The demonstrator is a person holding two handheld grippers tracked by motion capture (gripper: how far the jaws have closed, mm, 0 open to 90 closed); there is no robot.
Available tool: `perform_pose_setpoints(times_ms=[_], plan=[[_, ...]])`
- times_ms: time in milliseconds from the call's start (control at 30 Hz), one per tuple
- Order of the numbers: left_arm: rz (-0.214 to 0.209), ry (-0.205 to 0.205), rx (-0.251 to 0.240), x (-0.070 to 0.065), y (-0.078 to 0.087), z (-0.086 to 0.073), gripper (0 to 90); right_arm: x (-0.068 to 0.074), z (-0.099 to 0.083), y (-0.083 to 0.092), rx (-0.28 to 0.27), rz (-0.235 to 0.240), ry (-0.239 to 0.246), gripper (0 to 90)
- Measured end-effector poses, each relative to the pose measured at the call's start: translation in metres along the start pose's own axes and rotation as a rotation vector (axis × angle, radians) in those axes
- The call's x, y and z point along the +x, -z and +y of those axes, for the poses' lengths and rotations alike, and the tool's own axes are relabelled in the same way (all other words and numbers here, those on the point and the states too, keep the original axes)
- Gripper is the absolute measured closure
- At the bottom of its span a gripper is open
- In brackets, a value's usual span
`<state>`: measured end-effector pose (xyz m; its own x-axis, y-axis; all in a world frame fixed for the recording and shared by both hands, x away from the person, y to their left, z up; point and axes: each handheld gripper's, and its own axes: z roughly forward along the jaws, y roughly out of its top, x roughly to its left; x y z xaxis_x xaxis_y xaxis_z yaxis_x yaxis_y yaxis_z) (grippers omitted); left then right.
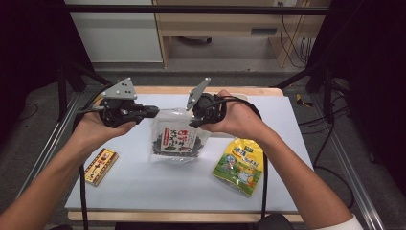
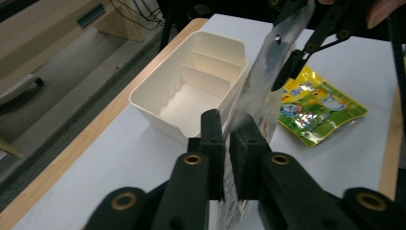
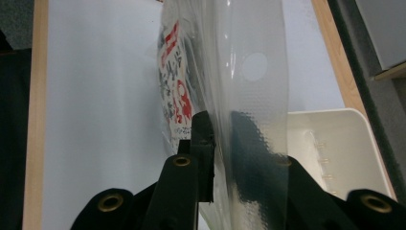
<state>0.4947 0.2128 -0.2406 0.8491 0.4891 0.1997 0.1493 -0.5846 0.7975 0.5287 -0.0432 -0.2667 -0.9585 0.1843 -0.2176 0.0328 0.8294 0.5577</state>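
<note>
Grippers (image 1: 174, 114) apparently pinching lifted pouch (image 1: 175, 136)

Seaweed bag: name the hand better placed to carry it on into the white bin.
Probably right. Both claws grip the seaweed bag top, but the right claw is closer to the white bin behind it; the left claw holds the far corner.

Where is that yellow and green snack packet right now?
In the high view the yellow and green packet lies flat on the white table, on the person's right, near the front edge, just right of the clear seaweed bag.
</note>
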Motion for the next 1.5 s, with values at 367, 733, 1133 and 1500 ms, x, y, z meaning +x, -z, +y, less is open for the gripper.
perform_pose_setpoints(times_ms=[367, 733, 1133, 1500], plan=[[0.131, 0.117, -0.166, -0.005, 0.022, -0.017, 28.7, -0.013, 0.007, 0.036, 0.002, -0.018, -0.125, 84.9], [0.218, -0.115, -0.049, 0.005, 0.01, -0.064, 17.1, -0.032, -0.003, 0.075, -0.025, -0.13, -0.243, 86.3], [0.178, 0.3, 0.001, -0.059, -0.053, -0.142, 14.6, -0.069, -0.007, 0.108, -0.089, -0.31, -0.392, 86.8], [0.213, 0.341, 0.065, -0.06, -0.072, -0.179, 10.2, -0.09, -0.008, 0.101, -0.086, -0.426, -0.489, 86.8]])
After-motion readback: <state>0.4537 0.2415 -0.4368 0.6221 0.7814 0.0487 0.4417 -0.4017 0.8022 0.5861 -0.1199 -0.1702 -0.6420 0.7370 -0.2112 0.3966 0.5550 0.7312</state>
